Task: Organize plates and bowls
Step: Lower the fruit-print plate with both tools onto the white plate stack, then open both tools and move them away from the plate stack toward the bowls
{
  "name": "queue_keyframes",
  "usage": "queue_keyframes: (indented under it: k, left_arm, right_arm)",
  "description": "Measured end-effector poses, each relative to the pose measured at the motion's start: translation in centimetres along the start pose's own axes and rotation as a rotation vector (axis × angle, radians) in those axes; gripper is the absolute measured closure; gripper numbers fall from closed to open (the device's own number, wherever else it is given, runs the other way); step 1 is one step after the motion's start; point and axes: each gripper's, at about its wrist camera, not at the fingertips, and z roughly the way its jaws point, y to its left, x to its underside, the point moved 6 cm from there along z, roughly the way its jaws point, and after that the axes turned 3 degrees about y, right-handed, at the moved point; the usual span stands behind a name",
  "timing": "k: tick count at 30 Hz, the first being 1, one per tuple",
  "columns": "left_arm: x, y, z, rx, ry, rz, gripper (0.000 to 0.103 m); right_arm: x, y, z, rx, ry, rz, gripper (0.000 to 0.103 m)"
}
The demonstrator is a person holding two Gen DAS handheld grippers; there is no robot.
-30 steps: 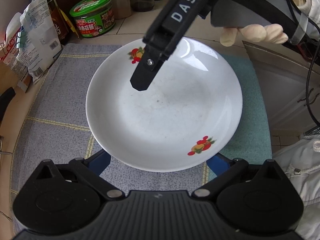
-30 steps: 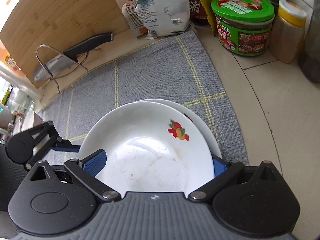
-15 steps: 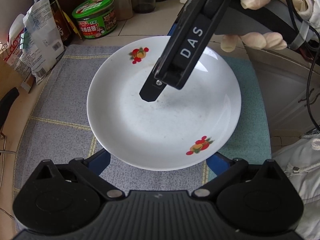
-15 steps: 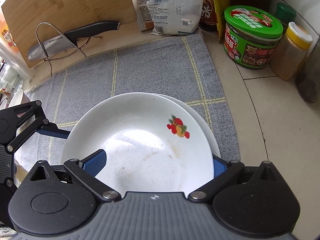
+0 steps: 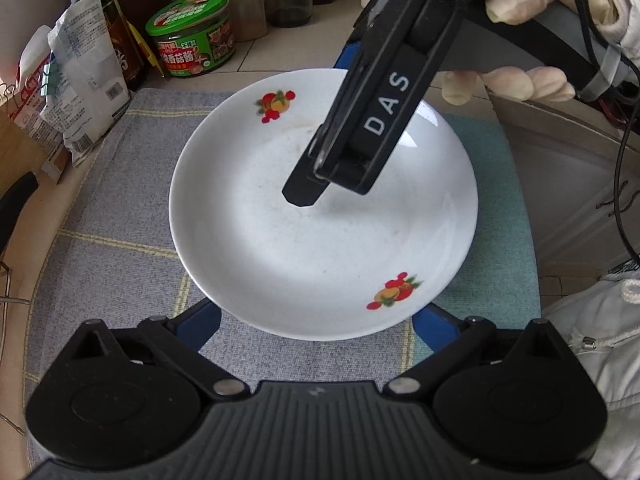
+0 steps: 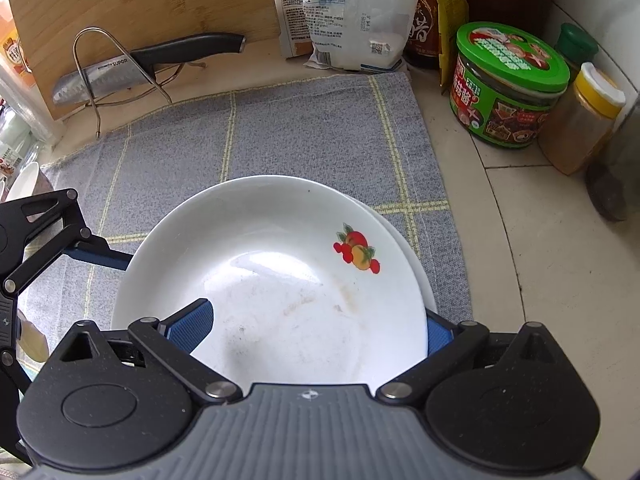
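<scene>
— From the left wrist, what room do you have?

— My left hand-held gripper (image 5: 320,320) is spread wide. Its blue fingers (image 5: 204,320) run under the near rim of the plate (image 5: 320,248) without pinching it. The plate sits mid-cloth (image 5: 120,200), with bare cloth all along its left edge and a teal cloth (image 5: 500,200) off its right edge. My right hand-held gripper (image 5: 332,132) reaches in from the far right, my gloved hand (image 5: 520,80) behind it. One of its fingers lies over the plate's well and the other shows blue beyond the far rim, so it straddles the rim unclenched.

— And the jars?

— A green-lid jar (image 5: 192,36) stands just past the cloth's far edge, with dark stuff inside.

— The right wrist?

— Here the plate passes between my right fingers, one pad above it and the other hidden behind its rim. It rests off-centre on a lower plate (image 6: 420,274), whose edge peeks out on the right. Faint brownish smears mark the well. Ahead the cloth is open up to a knife (image 6: 148,64) in a wire rack (image 6: 92,64) against a board (image 6: 140,0), with bags (image 6: 352,12) beside it. On the right the bare table (image 6: 540,260) is free. A yellow-cap jar (image 6: 580,120) of brown powder stands beside the green-lid one.
</scene>
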Motion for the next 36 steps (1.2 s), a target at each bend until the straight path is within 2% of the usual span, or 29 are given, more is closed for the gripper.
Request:
queue_keyframes:
  k: [4, 11, 16, 23, 28, 36]
  left_arm:
    - [-0.1, 0.1, 0.3, 0.001, 0.003, -0.004, 0.001]
    - [0.0, 0.3, 0.3, 0.008, 0.001, -0.008, 0.001]
    - [-0.3, 0.2, 0.2, 0.011, -0.012, -0.010, 0.001]
    - [-0.4, 0.2, 0.2, 0.010, -0.015, -0.007, 0.001]
    - [-0.3, 0.1, -0.1, -0.027, -0.025, 0.010, 0.001]
    - [0.3, 0.8, -1.0, -0.052, -0.060, -0.090, 0.001]
  right_arm:
    - [-0.2, 0.0, -0.1, 0.028, -0.007, -0.022, 0.000]
    - [0.1, 1.1, 0.2, 0.155, -0.028, -0.139, 0.000]
    - [0.3, 0.9, 0.6, 0.204, -0.020, -0.163, 0.000]
    - [0.4, 0.5, 0.3, 0.176, -0.036, -0.159, 0.000]
    - [0.8, 0.3, -1.0, 0.141, -0.079, -0.141, 0.000]
    - [1.5, 0.6, -1.8, 0.070, -0.133, -0.107, 0.000]
